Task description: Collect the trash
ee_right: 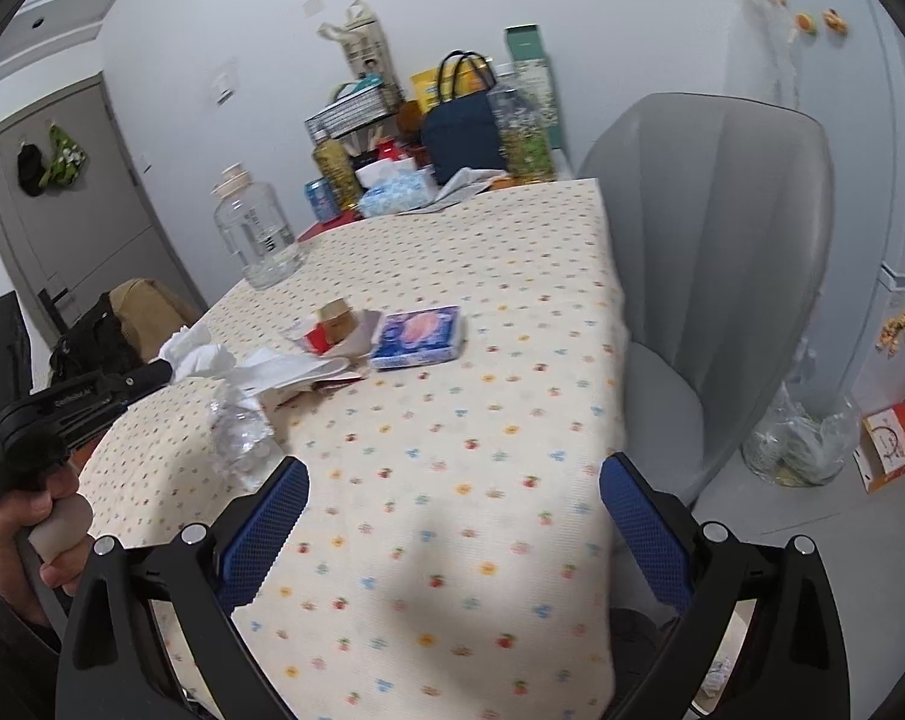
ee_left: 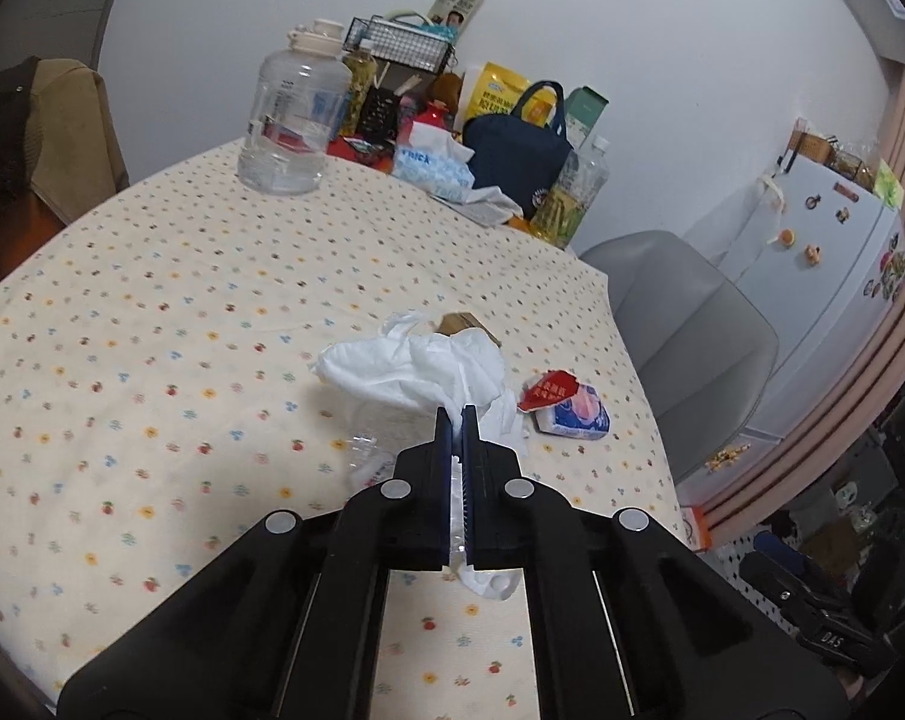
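The left tongs (ee_left: 454,414) pinch the crumpled white tissue (ee_left: 410,363); the right tongs (ee_right: 452,516), wide open and empty, hover over the bench (ee_right: 452,276). Lift gently so the tissue doesn't tear.

Bare tablecloth (ee_right: 452,420) before cluttered far edge (ee_right: 428,138).

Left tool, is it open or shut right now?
Shut: the left tool has its blue pads clamped on the crumpled white tissue.

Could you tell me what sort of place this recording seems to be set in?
Most likely a home dining corner: a table with a flower-print tablecloth, a fridge with magnets beside a grey chair, and groceries such as a tissue box crowding the far end.
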{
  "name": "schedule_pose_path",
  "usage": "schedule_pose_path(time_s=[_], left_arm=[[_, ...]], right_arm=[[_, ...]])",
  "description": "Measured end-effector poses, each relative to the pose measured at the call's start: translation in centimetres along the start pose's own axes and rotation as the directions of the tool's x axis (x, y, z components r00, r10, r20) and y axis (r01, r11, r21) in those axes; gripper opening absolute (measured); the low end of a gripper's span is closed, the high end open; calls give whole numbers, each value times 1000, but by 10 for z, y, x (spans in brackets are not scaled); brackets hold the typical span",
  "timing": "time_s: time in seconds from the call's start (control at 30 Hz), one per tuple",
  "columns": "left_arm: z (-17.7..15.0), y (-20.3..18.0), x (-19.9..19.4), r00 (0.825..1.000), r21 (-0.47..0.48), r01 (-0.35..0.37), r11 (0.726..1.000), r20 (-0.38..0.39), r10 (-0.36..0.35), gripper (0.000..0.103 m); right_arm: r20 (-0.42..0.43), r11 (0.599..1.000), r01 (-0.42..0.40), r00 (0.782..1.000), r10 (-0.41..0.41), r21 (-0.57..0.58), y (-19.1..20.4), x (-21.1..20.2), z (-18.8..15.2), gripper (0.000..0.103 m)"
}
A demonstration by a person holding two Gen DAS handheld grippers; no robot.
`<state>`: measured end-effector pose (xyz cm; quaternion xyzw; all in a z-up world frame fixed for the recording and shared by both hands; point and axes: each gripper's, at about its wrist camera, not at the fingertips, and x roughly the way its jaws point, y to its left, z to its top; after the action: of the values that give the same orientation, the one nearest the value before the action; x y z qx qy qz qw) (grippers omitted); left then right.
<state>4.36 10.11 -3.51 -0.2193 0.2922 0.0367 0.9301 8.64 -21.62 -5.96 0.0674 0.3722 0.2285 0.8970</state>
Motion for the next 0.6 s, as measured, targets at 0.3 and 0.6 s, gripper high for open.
schedule_pose_path(time_s=[0.3, 0.6], left_arm=[[-6, 27, -24, 999, -10, -42, 999, 10, 42, 4], [-13, 48, -37, 997, -41, -76, 996, 11, 76, 4]], right_arm=[[-118, 986, -104, 989, 89, -132, 56, 38, -5, 92], [-203, 952, -164, 973, 113, -257, 106, 80, -10, 89]])
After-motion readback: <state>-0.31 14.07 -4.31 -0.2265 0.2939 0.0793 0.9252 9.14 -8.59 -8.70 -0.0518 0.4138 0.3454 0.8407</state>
